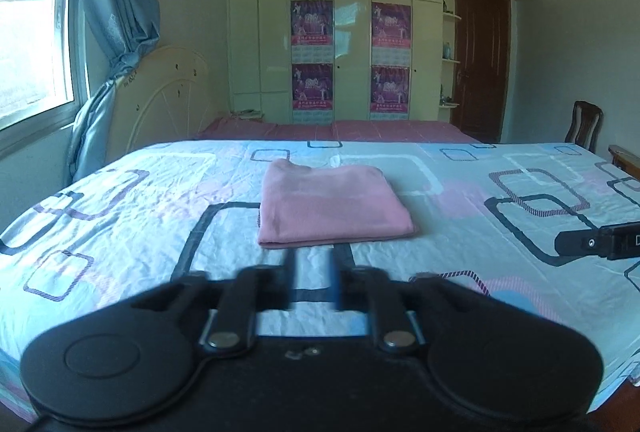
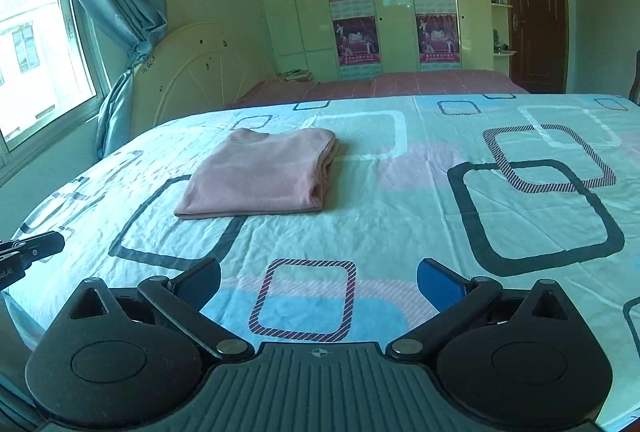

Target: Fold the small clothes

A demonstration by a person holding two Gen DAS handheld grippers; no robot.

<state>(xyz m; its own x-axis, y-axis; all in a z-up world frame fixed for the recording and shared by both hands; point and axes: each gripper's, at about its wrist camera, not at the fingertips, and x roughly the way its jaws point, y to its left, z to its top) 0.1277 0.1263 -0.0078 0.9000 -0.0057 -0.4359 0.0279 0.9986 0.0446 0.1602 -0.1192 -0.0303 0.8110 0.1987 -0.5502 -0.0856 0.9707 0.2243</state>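
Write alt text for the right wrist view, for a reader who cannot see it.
A folded pink garment lies flat on a patterned bedsheet, apart from both grippers. The right gripper is open and empty in the foreground; the left gripper's tip shows at the left edge. Behind are a wardrobe, window and door.

Bare patterned sheet (image 2: 360, 232) around folded pink garment (image 2: 256, 176), sole obstacle

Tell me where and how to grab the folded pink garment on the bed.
Pinch the pink garment at its near edge, which is thin, straight and faces both grippers, coming in low over the bedsheet from the front. The right side shows loose stacked layers, likely to splay if gripped there. The right gripper stands open with nothing between its fingers.
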